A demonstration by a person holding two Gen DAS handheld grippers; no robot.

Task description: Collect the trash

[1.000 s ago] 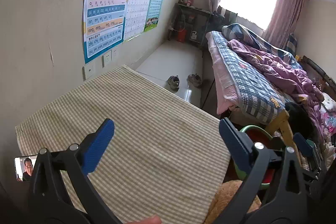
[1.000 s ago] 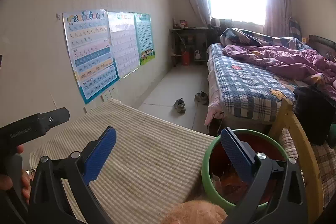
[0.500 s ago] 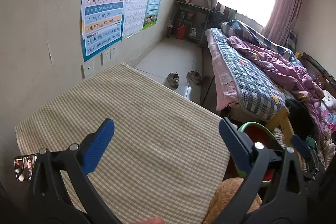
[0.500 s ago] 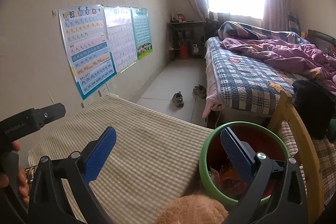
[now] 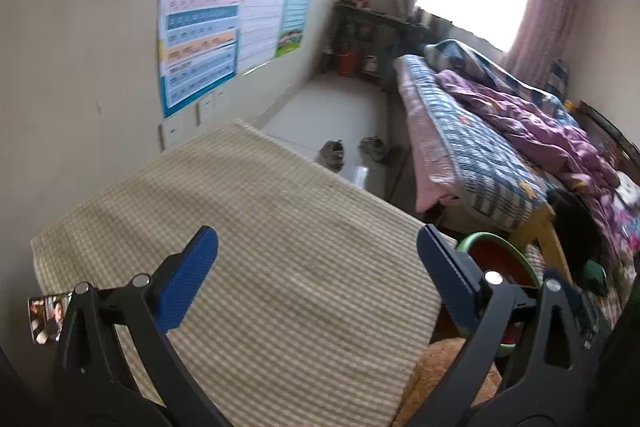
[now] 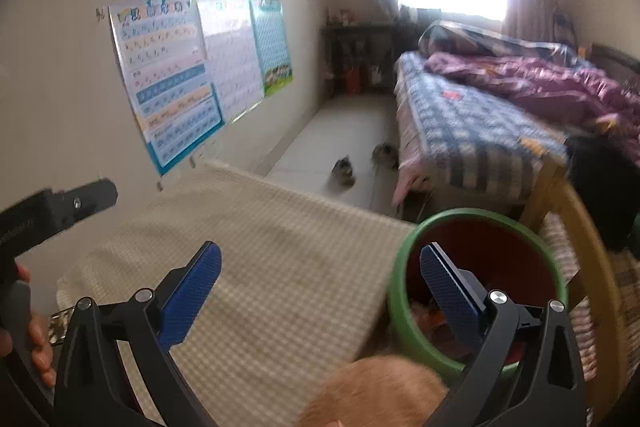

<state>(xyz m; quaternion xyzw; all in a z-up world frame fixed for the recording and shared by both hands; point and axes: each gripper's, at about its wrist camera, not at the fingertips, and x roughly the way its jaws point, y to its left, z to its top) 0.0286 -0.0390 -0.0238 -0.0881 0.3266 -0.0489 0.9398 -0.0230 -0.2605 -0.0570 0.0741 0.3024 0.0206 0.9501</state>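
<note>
A green-rimmed bin with a red inside (image 6: 476, 291) stands just off the right edge of the table, with brownish scraps in its bottom. It also shows in the left wrist view (image 5: 500, 259), partly hidden by my fingers. My right gripper (image 6: 320, 283) is open and empty above the table's right part, its right finger over the bin's mouth. My left gripper (image 5: 316, 275) is open and empty above the checked tablecloth (image 5: 280, 247). The left gripper's body shows at the left of the right wrist view (image 6: 52, 215). No loose trash shows on the cloth.
A phone (image 5: 44, 319) lies at the table's left edge. A tan plush toy (image 6: 376, 391) sits at the front by the bin. A wooden chair (image 6: 588, 247) stands to the right, with a bed (image 6: 480, 123) behind it. Shoes (image 5: 332, 151) lie on the floor. Posters (image 5: 200, 39) hang on the left wall.
Both views have shifted a little and are now blurred by motion. The right gripper has moved closer over the bin. Both grippers stay open and empty.
</note>
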